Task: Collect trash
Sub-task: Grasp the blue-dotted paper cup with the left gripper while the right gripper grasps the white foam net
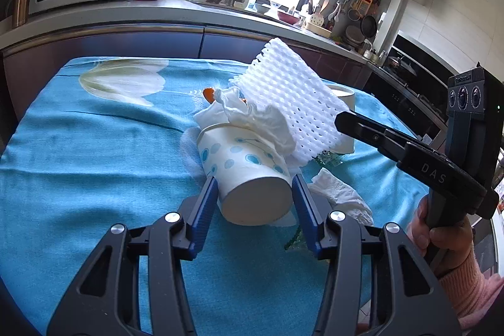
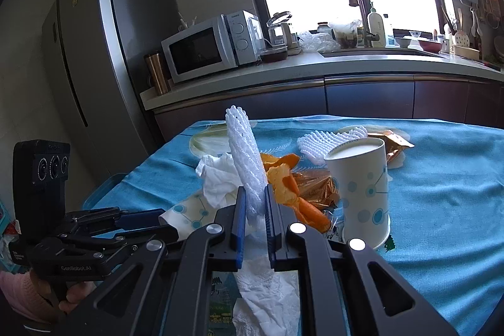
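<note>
Now stuffing foam net (image 2: 245, 166) into tipped paper cup (image 1: 249, 175) on blue tablecloth (image 1: 94, 162): right gripper (image 2: 254, 216) clenching net's lower edge, left gripper (image 1: 255, 200) gripping cup's base. Steadying cup, pushing net past tissue (image 1: 252, 115) without crushing rim.

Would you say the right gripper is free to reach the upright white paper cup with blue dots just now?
Probably not yet: the right gripper is shut on the white foam mesh sleeve, so its jaws are occupied. The upright white paper cup with blue dots stands close beside it, with nothing blocking the way.
</note>
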`<state>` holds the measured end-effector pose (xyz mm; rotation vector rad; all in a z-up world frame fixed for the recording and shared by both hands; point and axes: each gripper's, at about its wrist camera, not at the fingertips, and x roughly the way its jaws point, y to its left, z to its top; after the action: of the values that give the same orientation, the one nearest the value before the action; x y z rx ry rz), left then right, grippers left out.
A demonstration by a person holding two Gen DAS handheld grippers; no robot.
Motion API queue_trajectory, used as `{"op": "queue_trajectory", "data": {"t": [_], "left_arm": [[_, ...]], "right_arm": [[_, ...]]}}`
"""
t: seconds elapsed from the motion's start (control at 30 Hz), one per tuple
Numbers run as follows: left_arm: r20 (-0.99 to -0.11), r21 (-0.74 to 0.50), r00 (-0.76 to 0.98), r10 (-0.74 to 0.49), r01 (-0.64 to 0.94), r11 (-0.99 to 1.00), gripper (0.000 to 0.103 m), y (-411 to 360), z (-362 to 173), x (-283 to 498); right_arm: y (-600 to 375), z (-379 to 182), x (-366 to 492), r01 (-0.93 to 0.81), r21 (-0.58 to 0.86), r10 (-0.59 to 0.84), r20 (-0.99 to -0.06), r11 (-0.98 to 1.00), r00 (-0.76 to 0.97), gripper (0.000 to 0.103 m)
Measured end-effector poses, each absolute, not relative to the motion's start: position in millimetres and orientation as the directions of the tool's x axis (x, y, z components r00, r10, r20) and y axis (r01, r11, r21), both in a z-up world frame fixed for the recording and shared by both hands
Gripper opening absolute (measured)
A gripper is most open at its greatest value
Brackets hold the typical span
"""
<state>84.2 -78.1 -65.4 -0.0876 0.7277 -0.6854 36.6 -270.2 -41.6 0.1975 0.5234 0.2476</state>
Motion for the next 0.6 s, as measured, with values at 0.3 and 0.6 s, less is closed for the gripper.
{"op": "queue_trajectory", "data": {"t": [0.3, 0.6], "left_arm": [[-0.558, -0.347, 0.542, -0.628, 0.535, 0.770, 0.003, -26.4, -51.1, 65.5], [-0.573, -0.362, 0.541, -0.615, 0.507, 0.782, 0.055, -4.4, -64.9, 61.5]], "right_arm": [[-249.5, -10.2, 27.2, -0.257, 0.230, 0.332, -0.401, 0.939, 0.854, 0.010], [-231.9, -18.0, 30.0, -0.261, 0.245, 0.345, -0.422, 0.934, 0.839, 0.010]]}}
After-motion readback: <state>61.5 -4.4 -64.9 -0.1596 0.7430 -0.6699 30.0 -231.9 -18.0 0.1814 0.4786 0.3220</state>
